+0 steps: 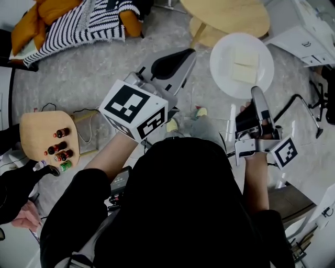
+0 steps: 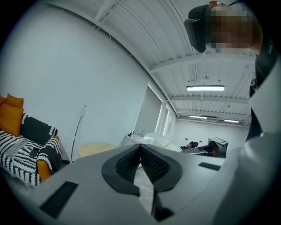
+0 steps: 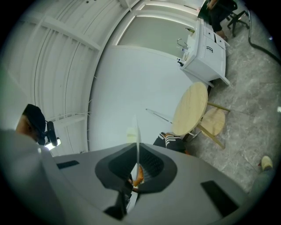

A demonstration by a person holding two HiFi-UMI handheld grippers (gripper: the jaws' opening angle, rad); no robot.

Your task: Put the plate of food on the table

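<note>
In the head view a white plate (image 1: 226, 56) carries two pale square slices of food (image 1: 245, 64) and hangs above the floor. My right gripper (image 1: 256, 93) is shut on the plate's near rim. The right gripper view shows that plate (image 3: 137, 130) edge-on, rising from between the closed pads of the right gripper (image 3: 137, 154). Just beyond the plate stands a round wooden table (image 1: 225, 15), which also shows in the right gripper view (image 3: 189, 110). My left gripper (image 1: 184, 54) is raised at the centre, shut with nothing in it; its jaws (image 2: 140, 150) meet in the left gripper view.
A low wooden side table (image 1: 42, 131) with several small bottles stands at the left. A sofa with a striped blanket (image 1: 78, 23) and orange cushions is at the far left. A white cabinet (image 1: 309, 36) and a chair base (image 1: 309, 112) are at the right. A wooden stool (image 3: 214, 123) stands by the round table.
</note>
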